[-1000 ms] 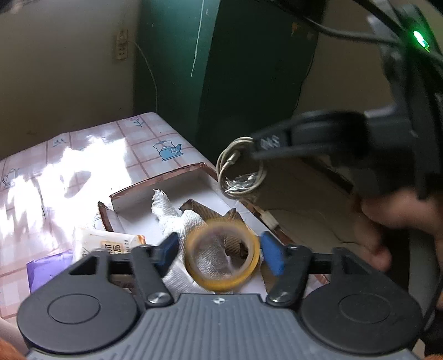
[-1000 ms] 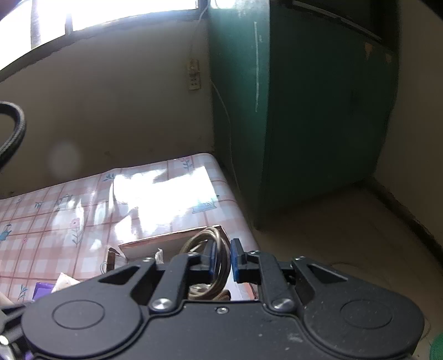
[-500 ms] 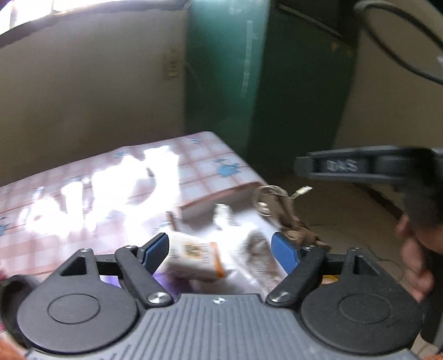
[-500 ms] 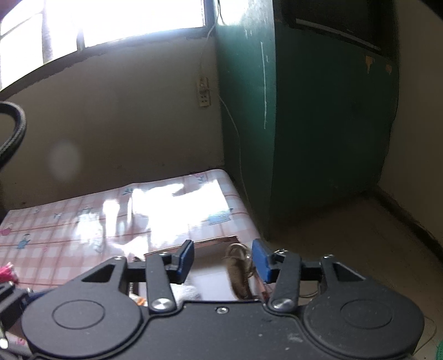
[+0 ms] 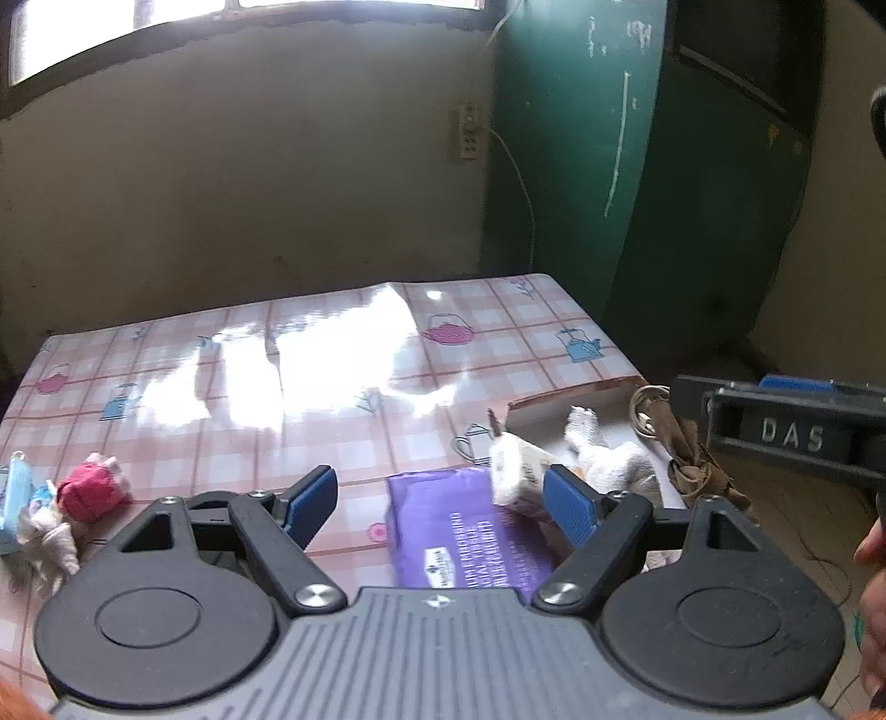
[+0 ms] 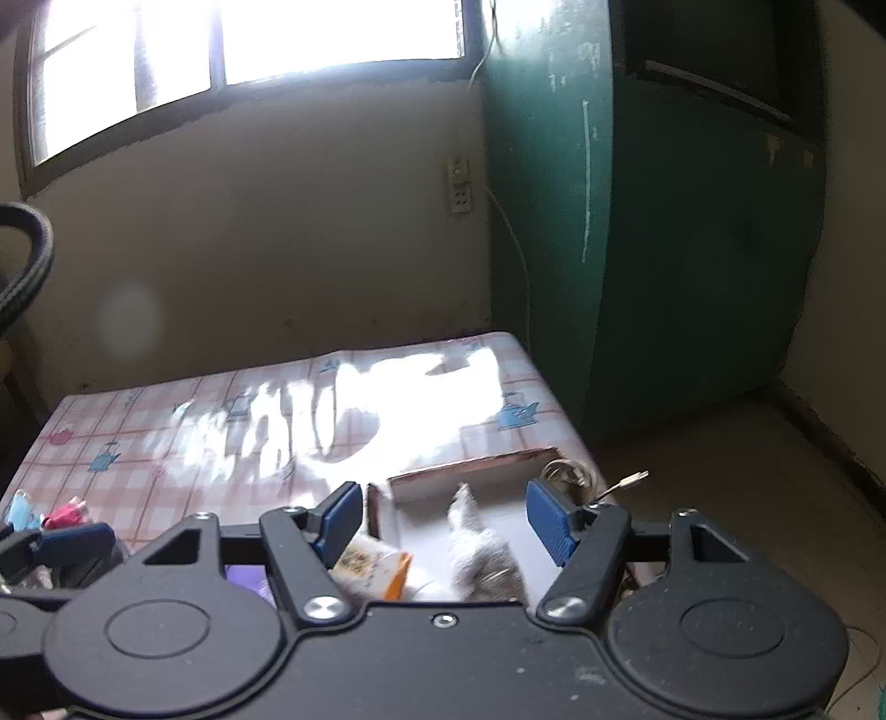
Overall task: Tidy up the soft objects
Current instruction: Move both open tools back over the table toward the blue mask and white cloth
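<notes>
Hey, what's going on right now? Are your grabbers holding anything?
Left gripper open, empty. Right gripper jaws opening, nothing between them. Brown strap with metal rings draped over shallow cardboard box. Nothing in the way.

Daylight poured through the window [image 6: 249, 50], blown out to pure white. Hard glare washed over the tablecloth [image 5: 310, 365], hiding its pattern. The walls sat dim. Edges bowed with fisheye bend, and the box [image 6: 470, 498] contents smeared with blur.

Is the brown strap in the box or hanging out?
Partly out. The brown strap with its metal rings drapes over the right wall of the box, trailing past the table edge.
</notes>
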Demonstrator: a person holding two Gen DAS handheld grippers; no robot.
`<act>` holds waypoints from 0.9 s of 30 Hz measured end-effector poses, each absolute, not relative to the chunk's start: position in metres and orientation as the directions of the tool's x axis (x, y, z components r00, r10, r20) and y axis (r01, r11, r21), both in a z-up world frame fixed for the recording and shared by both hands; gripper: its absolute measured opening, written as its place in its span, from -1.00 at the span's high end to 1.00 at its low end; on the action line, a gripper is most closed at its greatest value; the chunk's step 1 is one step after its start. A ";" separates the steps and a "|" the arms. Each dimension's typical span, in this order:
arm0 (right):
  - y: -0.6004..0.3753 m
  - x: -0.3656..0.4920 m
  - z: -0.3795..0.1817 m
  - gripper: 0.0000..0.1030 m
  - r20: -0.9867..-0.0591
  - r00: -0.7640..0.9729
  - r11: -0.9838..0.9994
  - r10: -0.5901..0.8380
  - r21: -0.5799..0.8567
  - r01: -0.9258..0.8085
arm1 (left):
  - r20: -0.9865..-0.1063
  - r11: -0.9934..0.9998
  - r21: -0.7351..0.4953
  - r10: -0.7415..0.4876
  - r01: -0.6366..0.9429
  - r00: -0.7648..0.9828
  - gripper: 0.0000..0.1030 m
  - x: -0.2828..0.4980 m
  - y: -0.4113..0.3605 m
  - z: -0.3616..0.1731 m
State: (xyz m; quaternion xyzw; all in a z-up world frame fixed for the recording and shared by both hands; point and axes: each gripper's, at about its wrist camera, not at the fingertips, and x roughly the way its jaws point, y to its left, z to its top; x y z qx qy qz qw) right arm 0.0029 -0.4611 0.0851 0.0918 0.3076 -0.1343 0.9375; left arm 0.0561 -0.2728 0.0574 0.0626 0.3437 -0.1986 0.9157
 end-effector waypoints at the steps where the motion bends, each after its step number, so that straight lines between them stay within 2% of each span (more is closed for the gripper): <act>1: -0.458 0.002 0.086 -0.51 -0.602 0.775 0.948 -0.194 0.087 0.305 | -0.653 0.916 -0.022 -0.317 0.402 0.688 -0.63 0.056 -0.270 0.058; 13: -0.412 0.003 0.085 -0.52 -0.614 0.775 0.960 -0.150 0.097 0.262 | -0.652 0.940 -0.037 -0.280 0.340 0.704 -0.66 0.056 -0.233 0.061; 19: -0.393 0.006 0.082 -0.60 -0.611 0.781 0.959 -0.132 0.121 0.257 | -0.649 0.951 -0.055 -0.265 0.303 0.713 -0.82 0.055 -0.210 0.060; 27: -0.359 0.012 0.081 -0.70 -0.611 0.786 0.968 -0.095 0.126 0.216 | -0.650 0.965 -0.060 -0.233 0.256 0.723 -0.84 0.056 -0.179 0.059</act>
